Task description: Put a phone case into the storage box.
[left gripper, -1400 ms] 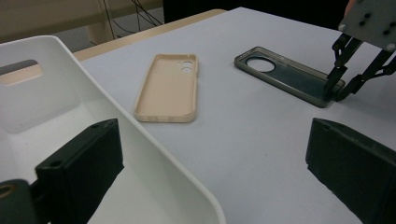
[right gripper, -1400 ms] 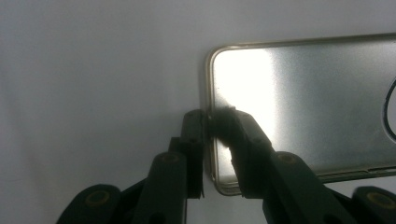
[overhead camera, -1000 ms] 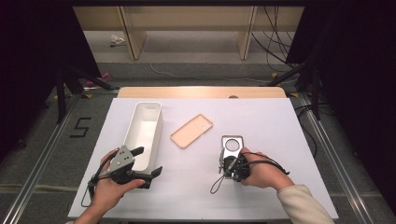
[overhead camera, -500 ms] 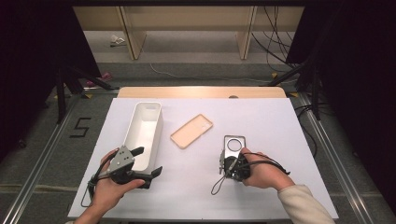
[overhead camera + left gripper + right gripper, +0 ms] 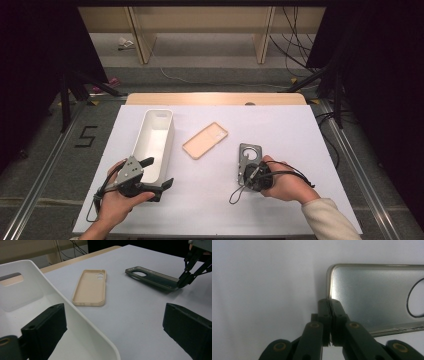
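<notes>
Right gripper (image 5: pixel 248 172) clamped on the near edge of the dark grey phone case (image 5: pixel 249 156), jaws having just been closing onto that rim; case on the white table (image 5: pixel 300 130), near end tilted up. Left gripper (image 5: pixel 159 172) wide open, one jaw inside the white bin (image 5: pixel 156 135), the other outside. Beige phone case (image 5: pixel 205 140) flat between bin and grey case, apart from both.

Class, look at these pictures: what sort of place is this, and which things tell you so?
Probably a lab or recording workspace: a white-covered table with taped edges, loose cables trailing over the bare floor behind, and black stands flanking the table.
</notes>
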The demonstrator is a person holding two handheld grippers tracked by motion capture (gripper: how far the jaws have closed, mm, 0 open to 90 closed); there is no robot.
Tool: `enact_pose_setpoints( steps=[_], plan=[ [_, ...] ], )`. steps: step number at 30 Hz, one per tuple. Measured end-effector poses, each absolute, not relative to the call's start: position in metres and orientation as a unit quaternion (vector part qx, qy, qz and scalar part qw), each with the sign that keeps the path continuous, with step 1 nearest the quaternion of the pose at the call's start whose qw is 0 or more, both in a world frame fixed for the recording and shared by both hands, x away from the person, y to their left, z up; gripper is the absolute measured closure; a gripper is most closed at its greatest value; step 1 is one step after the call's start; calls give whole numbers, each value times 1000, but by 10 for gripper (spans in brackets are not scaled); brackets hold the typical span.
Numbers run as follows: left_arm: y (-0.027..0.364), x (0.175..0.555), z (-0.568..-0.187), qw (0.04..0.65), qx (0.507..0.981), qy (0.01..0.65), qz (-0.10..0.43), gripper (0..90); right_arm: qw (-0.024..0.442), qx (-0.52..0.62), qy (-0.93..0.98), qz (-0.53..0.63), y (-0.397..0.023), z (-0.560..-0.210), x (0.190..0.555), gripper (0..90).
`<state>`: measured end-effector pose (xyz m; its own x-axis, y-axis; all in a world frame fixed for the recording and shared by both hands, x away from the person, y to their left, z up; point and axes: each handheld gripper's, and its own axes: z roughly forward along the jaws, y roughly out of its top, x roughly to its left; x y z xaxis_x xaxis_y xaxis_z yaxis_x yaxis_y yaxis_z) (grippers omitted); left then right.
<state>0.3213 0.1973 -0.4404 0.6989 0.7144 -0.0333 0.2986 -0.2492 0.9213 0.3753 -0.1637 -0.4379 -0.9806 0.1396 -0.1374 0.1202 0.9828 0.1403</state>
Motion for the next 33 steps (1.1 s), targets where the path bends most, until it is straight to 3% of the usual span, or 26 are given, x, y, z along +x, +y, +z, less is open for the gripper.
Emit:
enact_pose_setpoints(
  steps=[7, 18, 33],
  plan=[
    [198, 321, -440, 516, 763, 333, 202, 48, 93, 76, 986, 119, -171, -434, 371, 885],
    [198, 321, -440, 516, 762, 334, 202, 52, 85, 102, 963, 235, -183, -425, 372, 886],
    [184, 326, -428, 524, 760, 333, 194, 81, 80, 101, 948, 291, -175, -420, 365, 887]
  ],
)
